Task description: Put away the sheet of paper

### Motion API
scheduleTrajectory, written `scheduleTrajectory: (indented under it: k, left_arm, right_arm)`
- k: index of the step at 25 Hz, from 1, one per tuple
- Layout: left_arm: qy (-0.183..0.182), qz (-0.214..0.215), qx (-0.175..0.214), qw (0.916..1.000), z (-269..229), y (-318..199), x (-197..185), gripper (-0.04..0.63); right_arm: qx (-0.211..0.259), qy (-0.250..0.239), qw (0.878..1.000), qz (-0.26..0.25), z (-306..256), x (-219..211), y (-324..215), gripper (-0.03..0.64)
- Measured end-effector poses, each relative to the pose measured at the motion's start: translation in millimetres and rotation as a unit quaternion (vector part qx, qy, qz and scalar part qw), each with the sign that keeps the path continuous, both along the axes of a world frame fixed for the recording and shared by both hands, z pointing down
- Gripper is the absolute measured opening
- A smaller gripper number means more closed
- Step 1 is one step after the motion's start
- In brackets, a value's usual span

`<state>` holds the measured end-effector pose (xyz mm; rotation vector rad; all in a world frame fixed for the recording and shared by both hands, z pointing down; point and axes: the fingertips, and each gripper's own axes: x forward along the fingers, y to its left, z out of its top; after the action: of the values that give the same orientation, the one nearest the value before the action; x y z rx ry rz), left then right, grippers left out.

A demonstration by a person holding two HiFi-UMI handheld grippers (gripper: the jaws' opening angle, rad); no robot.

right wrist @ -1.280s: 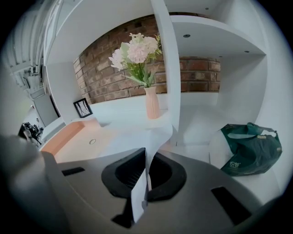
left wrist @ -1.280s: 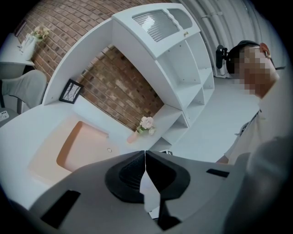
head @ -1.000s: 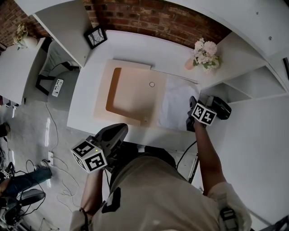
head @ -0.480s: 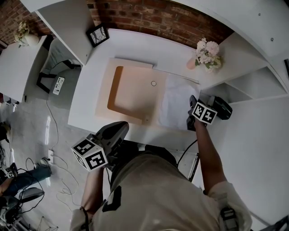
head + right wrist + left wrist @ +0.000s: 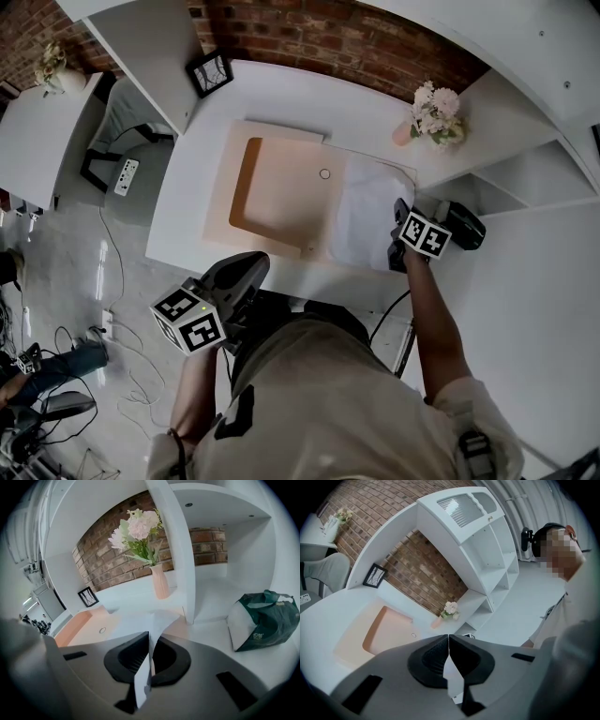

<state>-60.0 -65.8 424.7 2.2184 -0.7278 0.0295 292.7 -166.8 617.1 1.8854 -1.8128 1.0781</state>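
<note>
Paper sheet (image 5: 366, 217) (just one) pinched in right tongs (image 5: 149, 641).

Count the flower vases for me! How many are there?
2. One vase of flowers stands at the back right of the white desk. The other vase sits on the side table far to the left. More may be hidden outside the pictures.

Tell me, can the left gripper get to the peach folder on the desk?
Probably yes. The left gripper hangs shut just off the near edge of the desk, and nothing stands between it and the peach folder. The right gripper, shut on the paper, is off to the side.
</note>
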Motion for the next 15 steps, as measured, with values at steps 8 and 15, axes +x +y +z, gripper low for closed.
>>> scheduleTrajectory:
  k: [8,15]
  left_arm:
    - [0.0,-0.006,0.005,1.0,-1.6,0.3,-6.0,0.02]
    - [0.003,-0.008,0.007,0.9999,-4.4,0.6,-9.8,0.02]
  right_arm:
    - [0.001,-0.008,1.0,0.0,0.3,-7.2,-3.0,0.028]
    - [0.001,-0.008,1.0,-0.003,-2.8,-13.9,-4.1,0.028]
